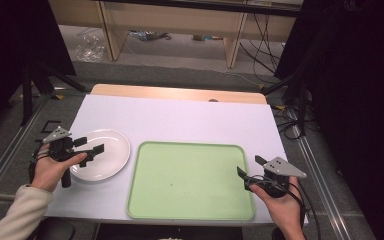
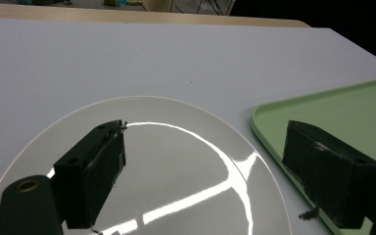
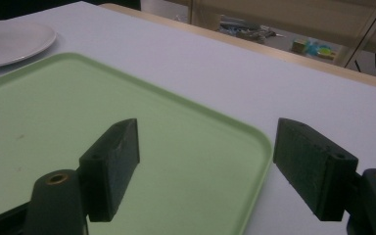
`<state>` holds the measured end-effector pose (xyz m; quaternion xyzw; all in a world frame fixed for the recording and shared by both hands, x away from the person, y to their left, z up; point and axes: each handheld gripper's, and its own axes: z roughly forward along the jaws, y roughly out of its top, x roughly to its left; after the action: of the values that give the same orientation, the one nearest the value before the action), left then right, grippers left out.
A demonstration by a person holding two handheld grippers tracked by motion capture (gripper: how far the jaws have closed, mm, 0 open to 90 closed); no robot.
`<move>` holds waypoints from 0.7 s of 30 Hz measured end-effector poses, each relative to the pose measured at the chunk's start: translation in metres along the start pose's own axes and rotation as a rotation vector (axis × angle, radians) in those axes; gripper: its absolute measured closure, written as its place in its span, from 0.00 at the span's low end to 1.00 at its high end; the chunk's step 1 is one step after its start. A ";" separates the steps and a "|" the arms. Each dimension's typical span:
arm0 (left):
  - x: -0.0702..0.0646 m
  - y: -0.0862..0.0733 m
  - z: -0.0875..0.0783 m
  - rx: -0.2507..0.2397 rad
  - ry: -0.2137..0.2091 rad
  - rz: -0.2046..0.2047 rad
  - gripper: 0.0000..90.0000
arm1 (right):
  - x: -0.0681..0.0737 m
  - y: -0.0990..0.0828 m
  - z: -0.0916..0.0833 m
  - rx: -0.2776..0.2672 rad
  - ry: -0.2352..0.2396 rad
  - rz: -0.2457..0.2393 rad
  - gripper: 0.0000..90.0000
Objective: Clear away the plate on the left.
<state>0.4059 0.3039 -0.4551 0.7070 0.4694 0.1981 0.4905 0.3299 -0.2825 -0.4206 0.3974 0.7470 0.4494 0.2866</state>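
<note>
We see a worktop covered in smooth matte white, with a pale wood strip along its far edge. On it lies a rectangular light green tray with rounded corners and a low raised rim, its surface dull and faintly speckled. Just left of the tray sits a round white plate, glossy and reflecting light streaks. Our left gripper hovers above the plate, its black blocky fingers spread wide, holding nothing. Our right gripper hangs at the tray's right edge, fingers equally wide and empty.
</note>
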 end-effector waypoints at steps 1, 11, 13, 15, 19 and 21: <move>0.001 0.000 0.000 0.000 -0.001 0.003 0.17 | 0.000 0.000 0.000 -0.001 0.002 0.002 0.29; 0.010 -0.003 -0.008 0.001 0.035 -0.029 0.17 | 0.002 0.001 0.000 -0.007 -0.006 -0.004 0.29; 0.011 -0.003 -0.008 0.000 0.036 -0.033 0.18 | 0.002 0.001 0.000 -0.005 -0.004 0.002 0.29; 0.014 -0.004 -0.009 0.000 0.046 -0.057 0.18 | 0.001 0.001 0.000 0.001 0.000 -0.004 0.29; 0.012 -0.007 -0.011 0.003 0.060 -0.148 0.18 | 0.002 0.000 0.000 -0.006 -0.003 -0.004 0.29; 0.014 -0.008 -0.012 0.004 0.064 -0.153 0.18 | 0.002 0.001 0.000 -0.006 -0.001 -0.002 0.29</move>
<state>0.4002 0.3226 -0.4593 0.6633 0.5379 0.1816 0.4874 0.3291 -0.2808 -0.4201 0.3960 0.7460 0.4512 0.2884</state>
